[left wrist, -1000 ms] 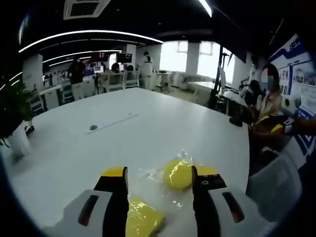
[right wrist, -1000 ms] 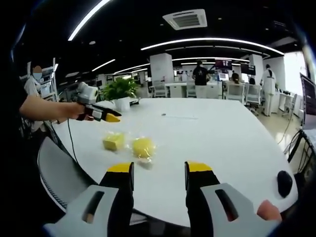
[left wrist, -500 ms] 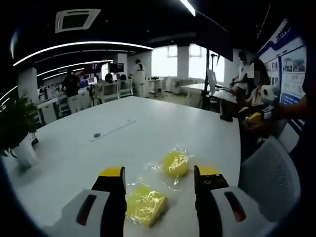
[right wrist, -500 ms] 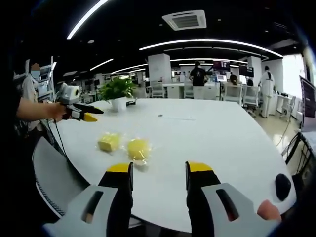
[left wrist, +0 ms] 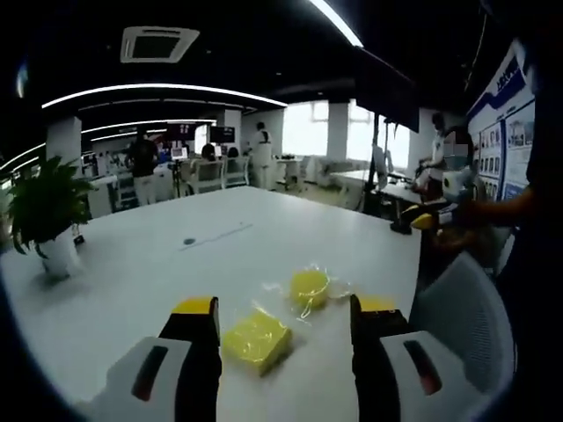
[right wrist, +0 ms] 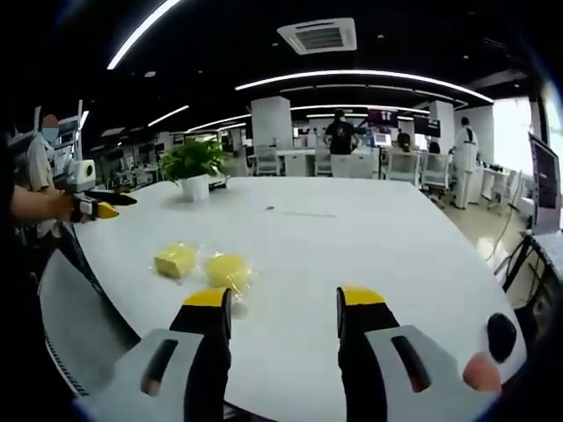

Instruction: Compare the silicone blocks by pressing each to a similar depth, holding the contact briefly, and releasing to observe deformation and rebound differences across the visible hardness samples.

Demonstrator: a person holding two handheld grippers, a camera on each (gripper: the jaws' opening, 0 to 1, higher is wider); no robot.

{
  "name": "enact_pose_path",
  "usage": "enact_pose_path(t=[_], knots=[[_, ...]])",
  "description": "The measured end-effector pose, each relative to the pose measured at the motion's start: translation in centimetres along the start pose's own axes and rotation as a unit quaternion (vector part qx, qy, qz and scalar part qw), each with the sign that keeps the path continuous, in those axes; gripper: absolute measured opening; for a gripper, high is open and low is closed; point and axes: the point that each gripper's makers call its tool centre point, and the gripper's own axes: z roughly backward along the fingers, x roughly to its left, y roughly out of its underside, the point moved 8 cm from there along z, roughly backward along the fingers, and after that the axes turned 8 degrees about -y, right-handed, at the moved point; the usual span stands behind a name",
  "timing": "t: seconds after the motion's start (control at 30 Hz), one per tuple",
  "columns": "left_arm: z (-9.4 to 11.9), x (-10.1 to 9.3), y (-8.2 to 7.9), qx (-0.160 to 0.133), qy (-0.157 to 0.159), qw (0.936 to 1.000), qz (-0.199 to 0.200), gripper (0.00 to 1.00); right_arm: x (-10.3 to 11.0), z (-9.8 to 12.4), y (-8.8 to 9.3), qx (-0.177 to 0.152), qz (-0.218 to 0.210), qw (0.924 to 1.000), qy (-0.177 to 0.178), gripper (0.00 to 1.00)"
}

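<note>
Here, both the left gripper (left wrist: 283, 321) and right gripper (right wrist: 283, 308) are held spread (nothing pinched), low-centre, above wrapped yellow blocks (left wrist: 256, 340).

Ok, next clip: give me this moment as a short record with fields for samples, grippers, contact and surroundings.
samples: square yellow block and round yellow block, each in clear wrap, side by side on the white table
left gripper: open, held above the table short of the square yellow block
right gripper: open, held back at the table edge, nothing between its jaws
contact: none, neither block is being pressed
surroundings: potted plant further along the table; open office with people standing in the background
</note>
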Motion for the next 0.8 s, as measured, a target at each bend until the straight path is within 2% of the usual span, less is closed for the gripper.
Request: enact_pose_path(t=[0.23, 0.37, 0.6, 0.7, 0.73, 0.77, 0.8], knots=[[1.5, 0.5, 0.7, 0.004, -0.017, 0.9998, -0.01, 0.64, 0.4, -0.6, 0.0, 0.004, 0.003, 1.0, 0.001, 0.51], [2.6, 0.6, 1.3, 0.003, -0.026, 0.9995, -0.017, 0.71, 0.3, -0.8, -0.4, 0.005, 0.011, 0.9999, 0.01, 0.56], [4.0, 1.2, 3.6, 0.018, -0.057, 0.9982, -0.011, 0.76, 0.8, -1.5, -0.4, 0.018, 0.021, 0.9995, 0.018, 0.62], [4.2, 1.3, 4.0, 0.021, -0.069, 0.9974, -0.011, 0.77, 1.2, -1.9, -0.1, 0.021, 0.032, 0.999, 0.023, 0.66], [4.2, 1.4, 4.1, 0.023, -0.078, 0.9966, -0.01, 0.77, 1.1, -1.9, -0.1, 0.025, 0.038, 0.9985, 0.031, 0.67], [4.2, 1.3, 4.1, 0.022, -0.08, 0.9964, -0.016, 0.77, 1.0, -1.8, 0.0, 0.037, 0.066, 0.9959, 0.049, 0.67], [4.2, 1.3, 4.1, 0.024, -0.081, 0.996, -0.03, 0.78, 1.2, -1.9, -0.1, 0.047, 0.093, 0.9933, 0.051, 0.67]])
